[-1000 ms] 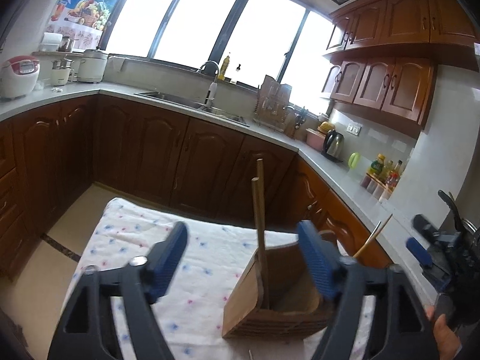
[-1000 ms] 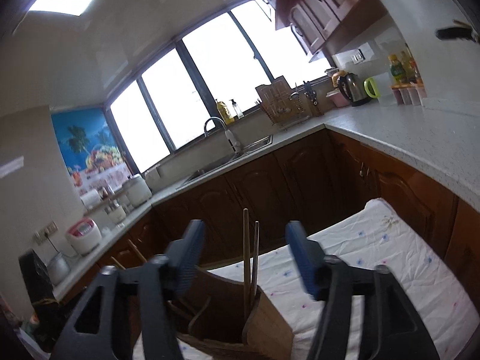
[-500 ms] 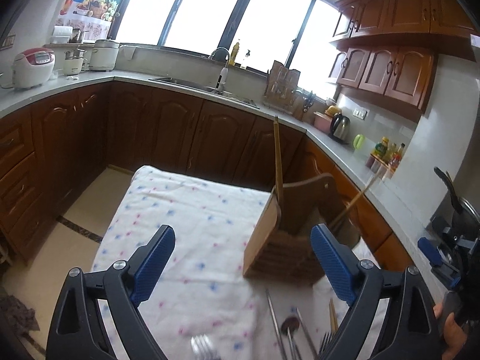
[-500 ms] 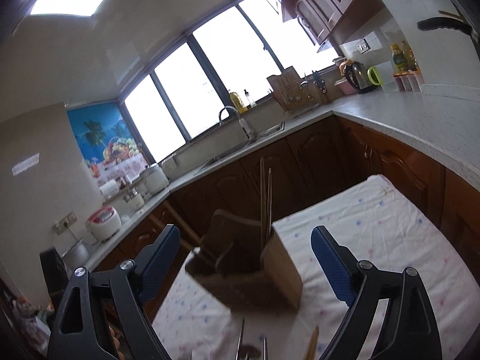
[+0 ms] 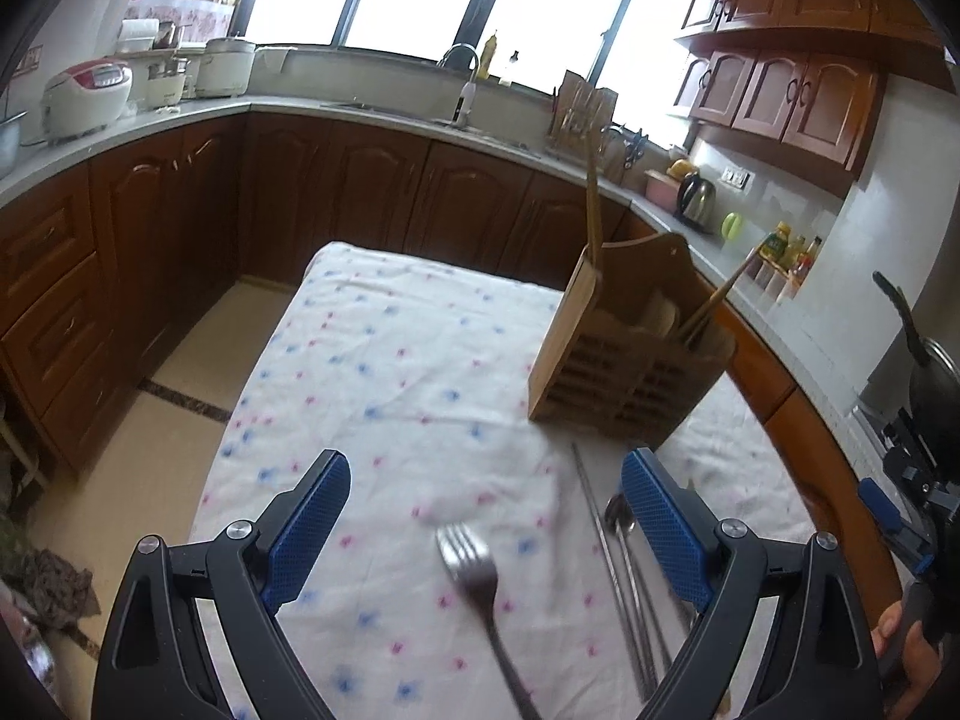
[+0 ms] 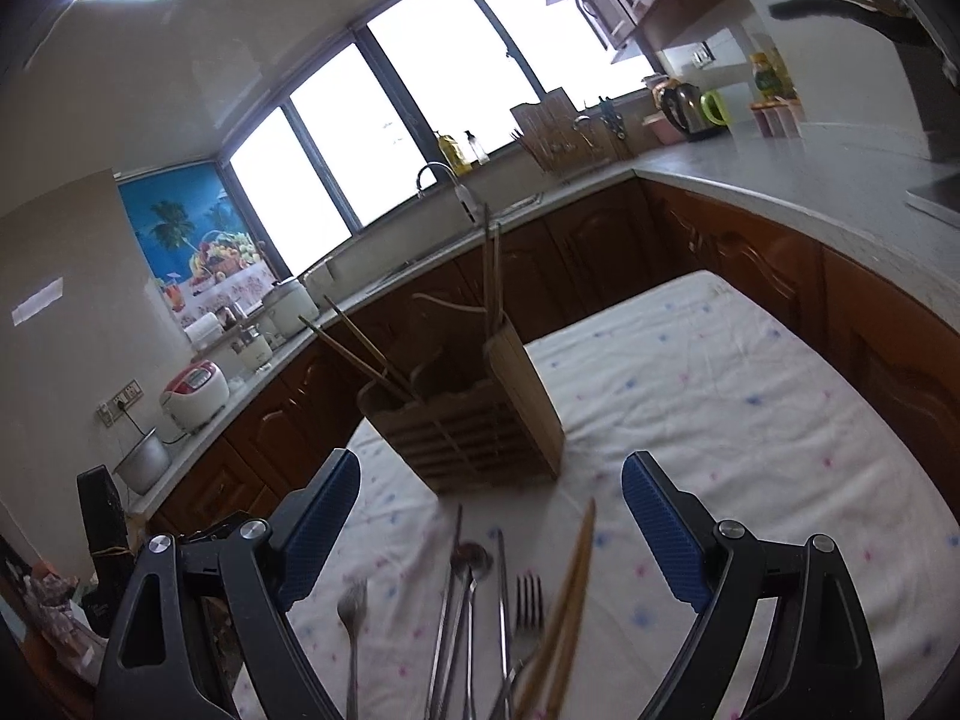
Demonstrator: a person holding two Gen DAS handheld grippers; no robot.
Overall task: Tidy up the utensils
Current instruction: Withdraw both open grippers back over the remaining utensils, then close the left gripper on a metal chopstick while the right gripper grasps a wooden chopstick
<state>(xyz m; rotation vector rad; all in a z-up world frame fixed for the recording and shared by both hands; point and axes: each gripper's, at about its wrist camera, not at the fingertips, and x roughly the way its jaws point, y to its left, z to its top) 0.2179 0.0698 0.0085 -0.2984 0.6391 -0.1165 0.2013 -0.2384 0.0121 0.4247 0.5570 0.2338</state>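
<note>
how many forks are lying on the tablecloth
2. One fork lies apart on the left of the loose pile; the other fork lies in the pile beside the wooden chopsticks. More may be hidden under the pile.

place: you're standing in a home kitchen.
cabinets: you see dark wooden base cabinets (image 5: 372,192) wrapping round the room and matching wall cabinets (image 5: 786,96) above.
counter: a pale countertop (image 6: 828,180) runs under a wide window (image 6: 384,144).
sink: you face a sink with a curved faucet (image 5: 465,69) below the glass.
appliances: a rice cooker (image 5: 84,96) sits on the left counter, an electric kettle (image 5: 696,201) on the right.
condiments: bottles (image 5: 786,252) stand by the tiled wall.
table: a table with a flowered cloth (image 5: 384,360) fills the middle, near you.
wall: a fruit poster (image 6: 192,246) hangs beside the window.
</note>
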